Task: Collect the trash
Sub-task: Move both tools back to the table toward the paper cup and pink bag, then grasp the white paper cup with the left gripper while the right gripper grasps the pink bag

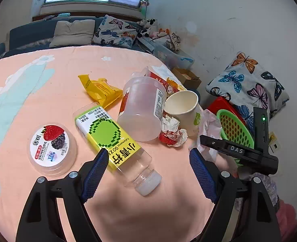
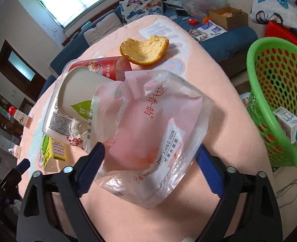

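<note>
At lower centre, the wide-open right gripper [image 2: 150,157] is straddling the noodle bag [image 2: 154,133]; closing comes next. The left gripper [image 1: 149,157] is gaping, empty.

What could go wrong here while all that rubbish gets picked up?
The crumpled plastic bag between the open right hand-held gripper is thin and slippery, so it may slip free. The paper cup leans against it and could roll away. The green basket sits off the table's edge, so a drop might miss.
</note>
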`<state>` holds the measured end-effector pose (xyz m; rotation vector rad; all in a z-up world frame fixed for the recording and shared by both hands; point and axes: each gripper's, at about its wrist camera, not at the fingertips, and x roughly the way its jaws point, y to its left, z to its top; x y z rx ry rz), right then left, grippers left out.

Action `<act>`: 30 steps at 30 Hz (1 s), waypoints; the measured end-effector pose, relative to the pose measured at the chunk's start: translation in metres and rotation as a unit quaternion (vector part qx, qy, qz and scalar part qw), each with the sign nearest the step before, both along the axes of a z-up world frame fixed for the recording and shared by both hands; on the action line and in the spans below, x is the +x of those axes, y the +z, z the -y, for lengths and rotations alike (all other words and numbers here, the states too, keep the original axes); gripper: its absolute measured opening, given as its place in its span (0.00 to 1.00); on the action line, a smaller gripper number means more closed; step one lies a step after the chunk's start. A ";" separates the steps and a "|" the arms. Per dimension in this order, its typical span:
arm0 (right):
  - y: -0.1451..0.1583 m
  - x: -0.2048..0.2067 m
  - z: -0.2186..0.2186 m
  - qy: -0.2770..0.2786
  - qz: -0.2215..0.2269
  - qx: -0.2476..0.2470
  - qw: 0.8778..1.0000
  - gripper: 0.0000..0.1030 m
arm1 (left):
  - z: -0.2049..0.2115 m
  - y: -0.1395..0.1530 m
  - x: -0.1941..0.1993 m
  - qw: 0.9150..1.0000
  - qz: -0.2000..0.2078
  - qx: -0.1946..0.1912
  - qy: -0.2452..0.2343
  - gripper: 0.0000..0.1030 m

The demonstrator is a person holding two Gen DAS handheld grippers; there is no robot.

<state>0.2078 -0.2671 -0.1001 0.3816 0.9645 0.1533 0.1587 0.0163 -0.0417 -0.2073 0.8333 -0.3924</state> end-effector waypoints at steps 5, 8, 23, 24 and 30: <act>0.001 -0.002 0.004 -0.002 0.003 0.008 1.000 0.64 | 0.008 0.004 0.003 1.000 0.007 0.006 -0.011 0.77; 0.003 -0.004 0.009 -0.004 0.007 0.012 1.000 0.57 | 0.015 0.006 0.006 1.000 0.011 0.007 -0.022 0.77; 0.022 -0.025 0.040 -0.017 0.036 0.022 0.999 0.47 | 0.099 0.027 0.048 0.990 0.047 0.048 -0.123 0.61; 0.023 -0.027 0.043 -0.018 0.037 0.023 0.999 0.47 | 0.104 0.027 0.053 0.990 0.046 0.052 -0.126 0.59; 0.028 -0.034 0.056 -0.026 0.042 0.026 0.998 0.47 | 0.128 0.021 0.079 0.986 0.036 0.071 -0.146 0.54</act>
